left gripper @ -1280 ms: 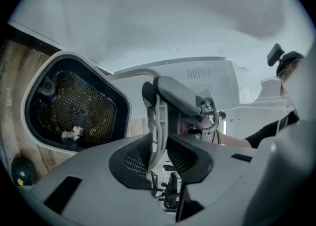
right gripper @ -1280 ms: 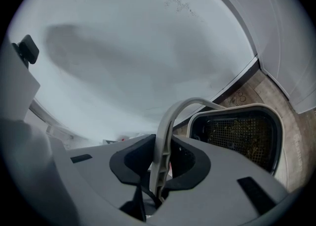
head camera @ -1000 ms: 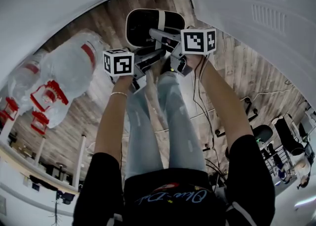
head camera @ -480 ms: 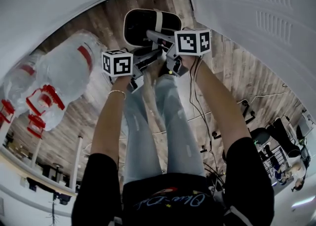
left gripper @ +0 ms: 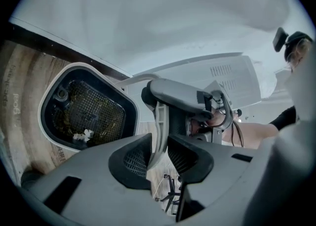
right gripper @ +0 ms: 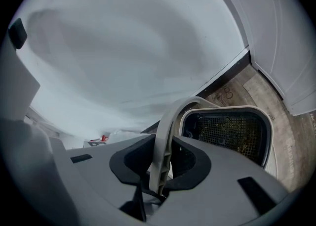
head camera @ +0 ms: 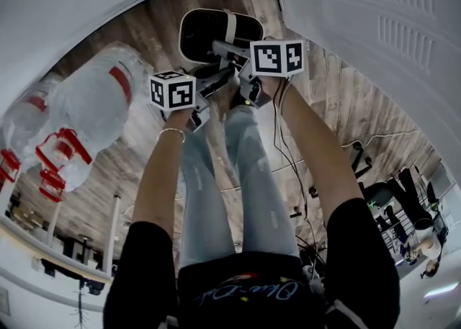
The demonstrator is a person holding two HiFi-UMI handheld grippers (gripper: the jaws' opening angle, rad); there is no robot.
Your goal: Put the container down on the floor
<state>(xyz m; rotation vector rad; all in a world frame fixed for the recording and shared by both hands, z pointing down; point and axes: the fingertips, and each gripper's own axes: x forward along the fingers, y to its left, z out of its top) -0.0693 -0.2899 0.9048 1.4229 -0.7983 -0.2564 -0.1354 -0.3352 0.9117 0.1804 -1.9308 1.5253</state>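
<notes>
The container point(head camera: 216, 32) — a white-rimmed tub with dark mesh inside — hangs by its pale arched handle point(right gripper: 165, 131) over the wooden floor point(head camera: 137, 39); whether its base touches the boards cannot be told. The left hand-held gripper point(left gripper: 158, 155) pinches the handle between its ribbed pads. The right hand-held gripper point(right gripper: 160, 163) is clamped on the same handle just beside it — both on the container's near side, above the person's legs point(head camera: 238, 176). A large clear water bottle point(head camera: 94, 104) lies left of the container, and a white louvred panel point(head camera: 374, 32) rises to its right.
</notes>
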